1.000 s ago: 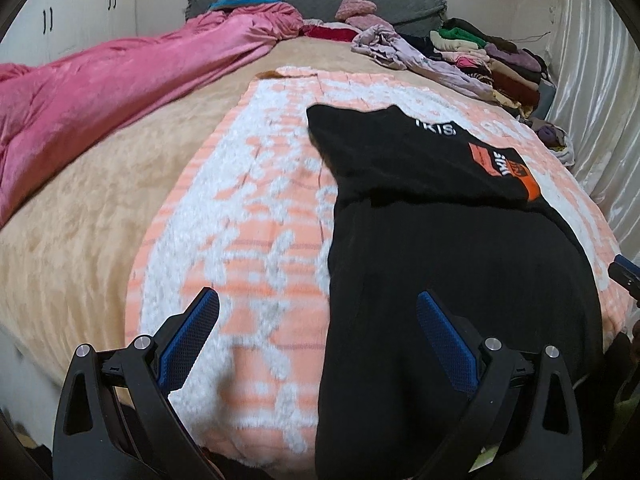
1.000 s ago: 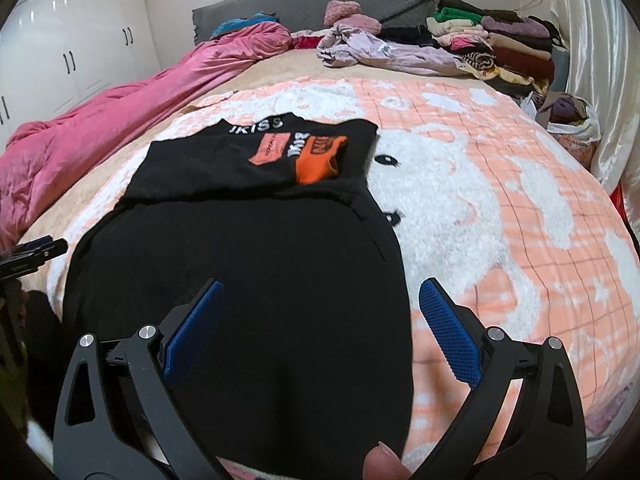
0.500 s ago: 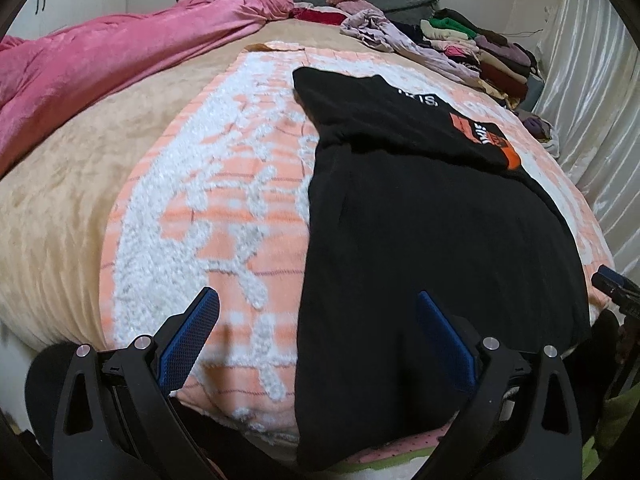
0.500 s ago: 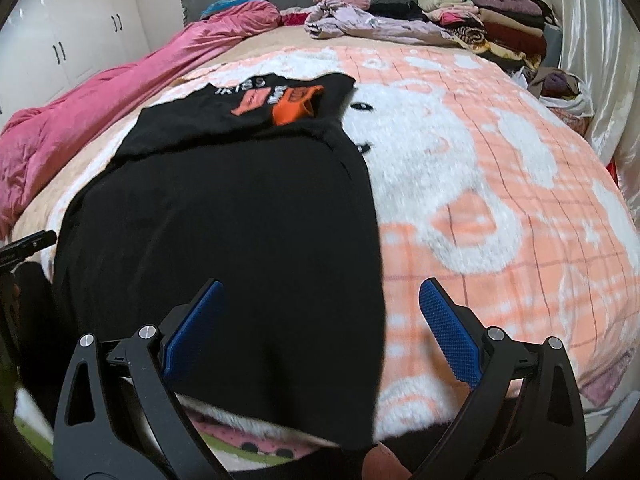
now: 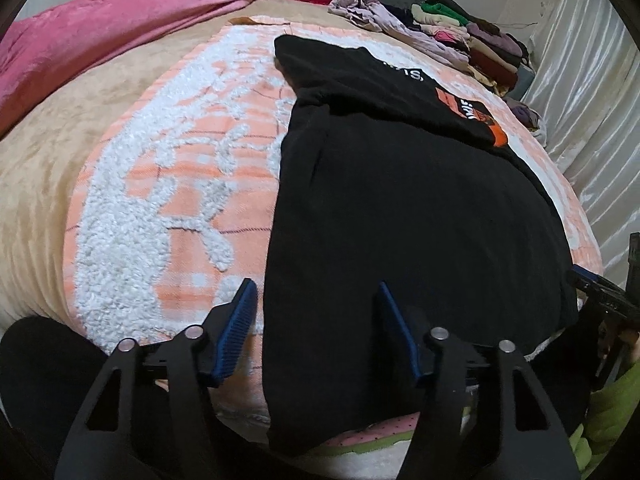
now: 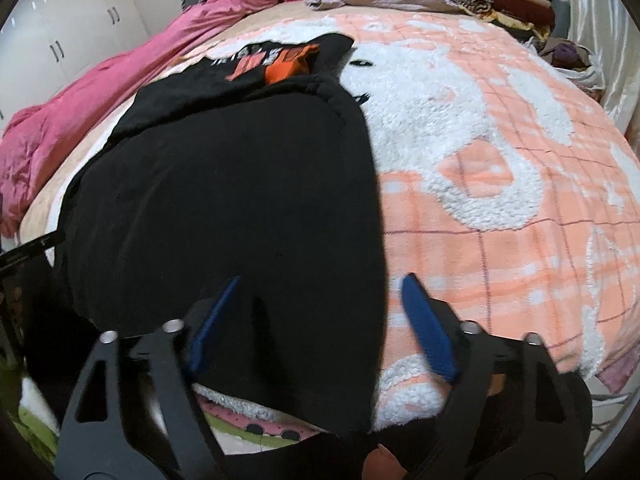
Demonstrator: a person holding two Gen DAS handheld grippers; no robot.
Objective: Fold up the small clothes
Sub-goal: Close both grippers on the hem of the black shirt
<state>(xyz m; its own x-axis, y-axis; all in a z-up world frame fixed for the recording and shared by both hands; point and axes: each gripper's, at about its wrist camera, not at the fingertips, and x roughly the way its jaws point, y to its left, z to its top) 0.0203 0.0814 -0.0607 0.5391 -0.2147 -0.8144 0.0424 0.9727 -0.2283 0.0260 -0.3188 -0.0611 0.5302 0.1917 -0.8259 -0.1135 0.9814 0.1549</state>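
On the peach and white blanket (image 6: pixel 500 216) lies a black garment (image 5: pixel 400 208), its top folded over, orange print showing, its near hem hanging over the bed's edge. The left gripper (image 5: pixel 314 300) straddles its left hem edge, the right gripper (image 6: pixel 320 296) its right edge, both partly spread, holding nothing. Bare blanket flanks it. Folded clothes (image 5: pixel 472 36) are stacked at the far corner.
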